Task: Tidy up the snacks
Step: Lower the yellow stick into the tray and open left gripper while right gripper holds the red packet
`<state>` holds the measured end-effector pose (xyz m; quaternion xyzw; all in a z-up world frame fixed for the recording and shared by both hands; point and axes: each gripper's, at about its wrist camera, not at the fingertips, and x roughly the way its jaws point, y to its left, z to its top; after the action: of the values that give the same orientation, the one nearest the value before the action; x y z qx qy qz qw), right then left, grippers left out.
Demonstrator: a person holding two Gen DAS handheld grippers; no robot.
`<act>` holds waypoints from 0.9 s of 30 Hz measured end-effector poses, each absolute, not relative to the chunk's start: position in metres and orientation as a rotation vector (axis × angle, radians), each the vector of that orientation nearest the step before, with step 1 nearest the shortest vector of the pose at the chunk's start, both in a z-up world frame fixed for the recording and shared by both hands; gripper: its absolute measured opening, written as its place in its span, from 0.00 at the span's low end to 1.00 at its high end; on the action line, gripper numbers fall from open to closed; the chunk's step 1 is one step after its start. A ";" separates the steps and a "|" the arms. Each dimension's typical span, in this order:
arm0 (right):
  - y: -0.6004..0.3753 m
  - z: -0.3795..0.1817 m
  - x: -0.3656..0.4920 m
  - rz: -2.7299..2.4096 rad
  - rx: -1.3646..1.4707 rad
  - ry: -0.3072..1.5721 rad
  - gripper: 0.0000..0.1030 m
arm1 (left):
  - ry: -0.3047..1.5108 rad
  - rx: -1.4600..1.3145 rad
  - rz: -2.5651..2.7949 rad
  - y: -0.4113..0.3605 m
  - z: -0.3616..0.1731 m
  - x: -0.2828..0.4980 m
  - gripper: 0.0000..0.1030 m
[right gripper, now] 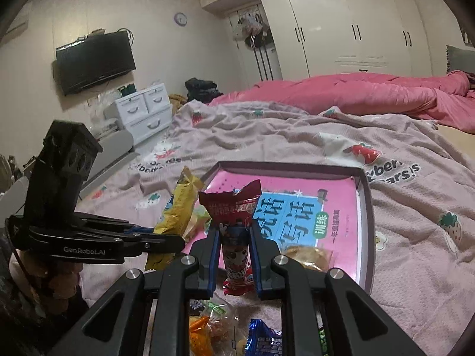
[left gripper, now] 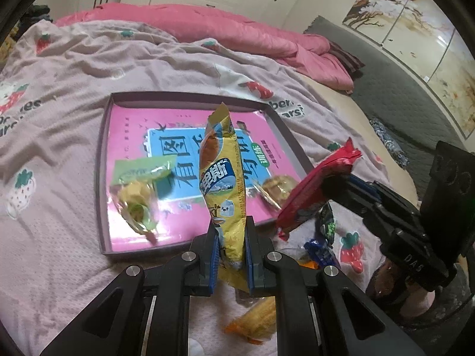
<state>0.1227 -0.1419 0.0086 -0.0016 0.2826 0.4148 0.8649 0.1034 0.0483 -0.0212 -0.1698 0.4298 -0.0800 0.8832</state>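
Observation:
My left gripper point(left gripper: 231, 231) is shut on a long yellow snack packet point(left gripper: 221, 175), which stands upright above the near edge of a shallow box lid point(left gripper: 190, 98) with a pink and blue printed floor. My right gripper point(right gripper: 234, 231) is shut on a red snack packet point(right gripper: 234, 207), held upright just short of the same box lid point(right gripper: 366, 204). In the lid lie a green-wrapped snack point(left gripper: 139, 190) at the left and a clear-wrapped pastry point(left gripper: 277, 188) at the right. The right gripper with its red packet point(left gripper: 314, 187) shows at the right of the left wrist view.
Several loose snacks lie on the bedsheet below the grippers: an orange packet point(left gripper: 258, 320), a blue packet point(right gripper: 264, 338) and a green one point(left gripper: 326, 225). A pink quilt point(left gripper: 207, 29) lies at the far side of the bed. Wardrobes point(right gripper: 356, 29) and a drawer unit point(right gripper: 142, 109) stand beyond.

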 end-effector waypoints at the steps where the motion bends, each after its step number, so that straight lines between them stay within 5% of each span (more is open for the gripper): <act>1: -0.143 0.009 0.123 0.868 0.002 0.589 0.18 | 0.892 -0.352 -0.163 0.049 -0.021 0.103 0.14; 27: -0.187 0.020 0.150 0.654 0.072 0.541 0.18 | 0.834 -0.273 -0.079 0.057 -0.016 0.108 0.14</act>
<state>0.1495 -0.1870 0.0199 0.0347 0.2626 0.3174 0.9105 0.1077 0.0567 -0.0165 -0.1323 0.4038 -0.0383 0.9044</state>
